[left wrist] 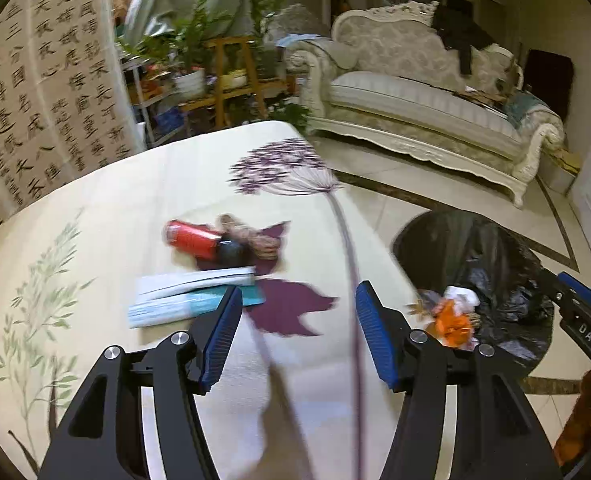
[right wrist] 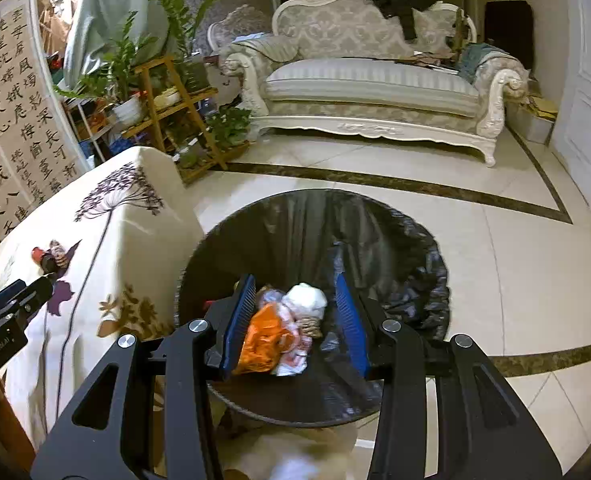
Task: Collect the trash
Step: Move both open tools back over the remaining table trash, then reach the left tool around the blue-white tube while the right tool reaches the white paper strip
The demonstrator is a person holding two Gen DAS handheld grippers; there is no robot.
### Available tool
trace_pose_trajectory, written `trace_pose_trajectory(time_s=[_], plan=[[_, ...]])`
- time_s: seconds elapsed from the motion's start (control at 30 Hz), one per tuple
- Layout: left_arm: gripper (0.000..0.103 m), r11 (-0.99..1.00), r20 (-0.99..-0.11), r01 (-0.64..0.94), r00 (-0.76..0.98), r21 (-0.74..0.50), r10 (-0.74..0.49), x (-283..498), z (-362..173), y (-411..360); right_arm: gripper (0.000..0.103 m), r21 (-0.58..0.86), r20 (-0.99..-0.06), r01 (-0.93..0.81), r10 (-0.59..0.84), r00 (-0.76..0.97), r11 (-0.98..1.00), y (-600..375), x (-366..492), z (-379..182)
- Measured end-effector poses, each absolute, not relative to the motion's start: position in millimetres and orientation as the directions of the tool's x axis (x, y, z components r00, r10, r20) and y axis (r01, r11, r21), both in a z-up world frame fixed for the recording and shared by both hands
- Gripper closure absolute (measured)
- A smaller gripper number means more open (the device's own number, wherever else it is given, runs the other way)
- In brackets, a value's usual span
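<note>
On the flower-print tablecloth (left wrist: pixel 115 200) lie a red can (left wrist: pixel 193 238) with a dark cap, a brown crumpled scrap (left wrist: pixel 255 236) and a flat white-and-teal box (left wrist: pixel 191 296). My left gripper (left wrist: pixel 299 292) hovers open just short of the box, with nothing between its blue pads. Beside the table stands a round bin lined with a black bag (right wrist: pixel 375 220). An orange wrapper (right wrist: pixel 265 340) and a white tissue wad (right wrist: pixel 305 298) are in it. My right gripper (right wrist: pixel 295 280) hangs open over the bin. The wrapper shows against its left pad, and the right pad is clear of the trash.
An ornate cream sofa (right wrist: pixel 367 88) stands across the tiled floor (right wrist: pixel 515 280). A wooden plant shelf (right wrist: pixel 175 108) and a calligraphy screen (left wrist: pixel 43 92) stand behind the table. The bin (left wrist: pixel 495 240) sits right against the table's edge.
</note>
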State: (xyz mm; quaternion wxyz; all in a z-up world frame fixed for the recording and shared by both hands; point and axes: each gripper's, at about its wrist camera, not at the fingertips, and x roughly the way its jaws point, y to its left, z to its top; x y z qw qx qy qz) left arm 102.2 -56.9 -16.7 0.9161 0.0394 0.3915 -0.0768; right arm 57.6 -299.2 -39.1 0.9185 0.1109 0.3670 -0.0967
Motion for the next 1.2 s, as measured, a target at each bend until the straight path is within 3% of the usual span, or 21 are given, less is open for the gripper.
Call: trace_pose_trajectory(time_s=[0.67,1.2], plan=[[0.041,1.000,-0.760,-0.013,0.650,-0.014,-0.002,111,-31,43,0.061,0.105,-0.703,-0.007,0.079,0.707,0.994,-178,108,-29],[0.040,0.998,-0.803,-0.058,0.595,0.001,0.035,145,-42,71,0.061,0.088,-0.713,-0.061,0.105,0.693,0.994,-147,124,-28]])
